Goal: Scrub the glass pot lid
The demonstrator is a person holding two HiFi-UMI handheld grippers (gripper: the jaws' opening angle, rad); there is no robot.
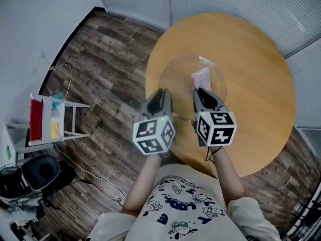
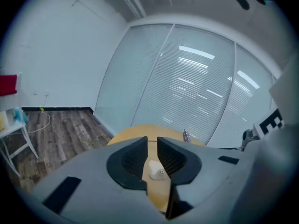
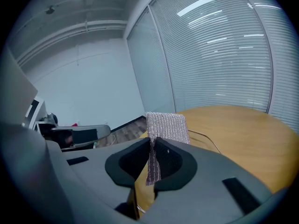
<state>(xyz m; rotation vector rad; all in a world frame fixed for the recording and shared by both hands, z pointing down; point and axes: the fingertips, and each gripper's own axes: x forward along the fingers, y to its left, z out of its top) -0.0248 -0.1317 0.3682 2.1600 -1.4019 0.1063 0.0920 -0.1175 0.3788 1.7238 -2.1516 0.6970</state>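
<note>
The glass pot lid (image 1: 216, 80) hangs clear and round over the wooden table (image 1: 256, 59). My left gripper (image 1: 161, 93) grips it at its near-left side. In the left gripper view the jaws (image 2: 152, 146) stand narrow, shut on the lid's white knob (image 2: 156, 170), which has a small screw in it. My right gripper (image 1: 200, 90) is shut on a silvery mesh scrub cloth (image 1: 201, 77) that lies over the lid's middle. In the right gripper view the cloth (image 3: 166, 127) stands up from the gripper (image 3: 153, 148), with the lid's thin rim (image 3: 210, 141) beyond it.
A white rack (image 1: 47, 119) with red and yellow items stands on the wood floor at the left. A black bag (image 1: 40, 170) and a cable (image 1: 85, 172) lie near it. Glass walls with blinds (image 2: 196, 83) stand behind the table.
</note>
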